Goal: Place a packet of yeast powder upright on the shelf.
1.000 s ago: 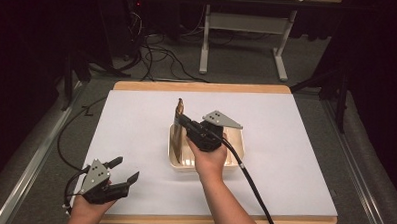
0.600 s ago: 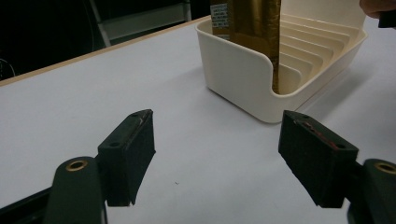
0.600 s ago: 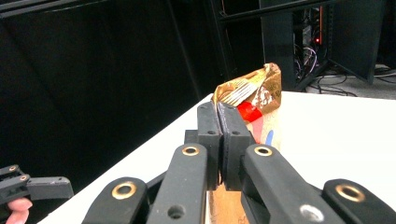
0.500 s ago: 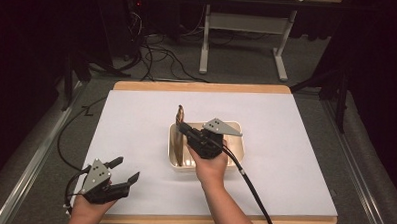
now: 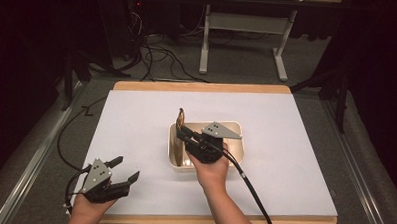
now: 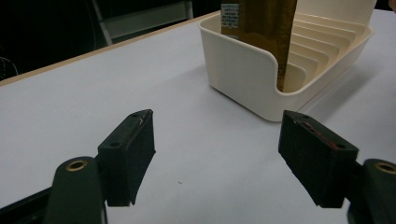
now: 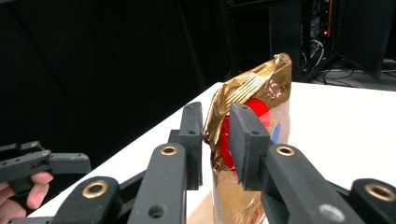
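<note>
High view: right gripper (image 5: 182, 133) is sitting at the centre of the frame over the cream tray (image 5: 235, 143), its jaws around the upper part of the gold packet (image 5: 180, 115), which is standing upright in the tray's left end. Right gripper view: the two black jaws are flanking the packet's crimped top edge (image 7: 252, 88); they have just been opening, and a narrow gap is showing on each side between pad and foil, so the packet is between the jaws but no longer pinched. Left gripper (image 5: 127, 170) is resting at the lower left of the high view on the white table sheet (image 5: 286, 125), well apart from the tray, jaws spread wide and holding nothing; the left gripper view is showing bare sheet between its pads (image 6: 135, 144). Count: two grippers, one tray, one packet. Packet: gold foil, wrinkled and bent at the sealed top, a red round patch on one face, a paler brown lower body, and a white printed label showing in the left gripper view (image 6: 231, 18). Tray: cream plastic, rounded corners, with a row of thin upright dividers (image 6: 322, 44) inside; the packet is standing in a slot at the end nearest the left gripper.
</note>
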Demonstrator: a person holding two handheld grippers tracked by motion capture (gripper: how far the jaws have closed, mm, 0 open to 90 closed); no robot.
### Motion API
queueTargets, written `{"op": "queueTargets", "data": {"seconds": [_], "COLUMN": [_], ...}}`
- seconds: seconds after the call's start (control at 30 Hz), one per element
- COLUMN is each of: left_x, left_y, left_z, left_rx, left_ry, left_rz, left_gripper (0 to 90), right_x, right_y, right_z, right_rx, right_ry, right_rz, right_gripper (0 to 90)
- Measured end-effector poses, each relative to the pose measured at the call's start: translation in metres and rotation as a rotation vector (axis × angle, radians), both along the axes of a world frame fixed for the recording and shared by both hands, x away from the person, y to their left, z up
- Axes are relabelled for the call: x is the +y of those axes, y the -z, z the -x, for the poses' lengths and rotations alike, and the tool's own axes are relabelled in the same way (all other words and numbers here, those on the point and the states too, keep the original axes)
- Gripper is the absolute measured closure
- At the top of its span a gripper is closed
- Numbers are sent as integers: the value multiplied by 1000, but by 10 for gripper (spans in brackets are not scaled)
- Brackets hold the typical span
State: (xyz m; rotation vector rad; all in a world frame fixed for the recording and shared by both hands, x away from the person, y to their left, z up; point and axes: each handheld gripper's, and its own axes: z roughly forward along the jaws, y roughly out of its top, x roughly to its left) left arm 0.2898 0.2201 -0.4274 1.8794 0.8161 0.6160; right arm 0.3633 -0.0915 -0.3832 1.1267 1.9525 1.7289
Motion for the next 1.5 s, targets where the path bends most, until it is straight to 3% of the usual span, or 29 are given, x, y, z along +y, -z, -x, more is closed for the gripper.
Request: {"op": "queueTargets", "data": {"seconds": [0.27,0.5,0.73,1.13,1.5], "left_x": [-1,-1,-2,-1,-3], "left_y": [1,2,2,1,2], "left_z": [-1,-1,-2,-1,0], "left_rx": [4,6,6,6,11], "left_ry": [0,0,1,1,3], "left_rz": [-6,-8,-9,-8,-12], "left_gripper": [274,274,274,274,274], "right_x": [0,-3,-4,-2,-20], "right_y": [-3,-5,-9,-22,-28], "right_z": [2,2,2,3,16], "right_rx": [18,36,34,8,-17], "right_ry": [-10,3,14,32,25], "right_rz": [16,40,59,101,150], "right_gripper": [560,484,412,165,151]}}
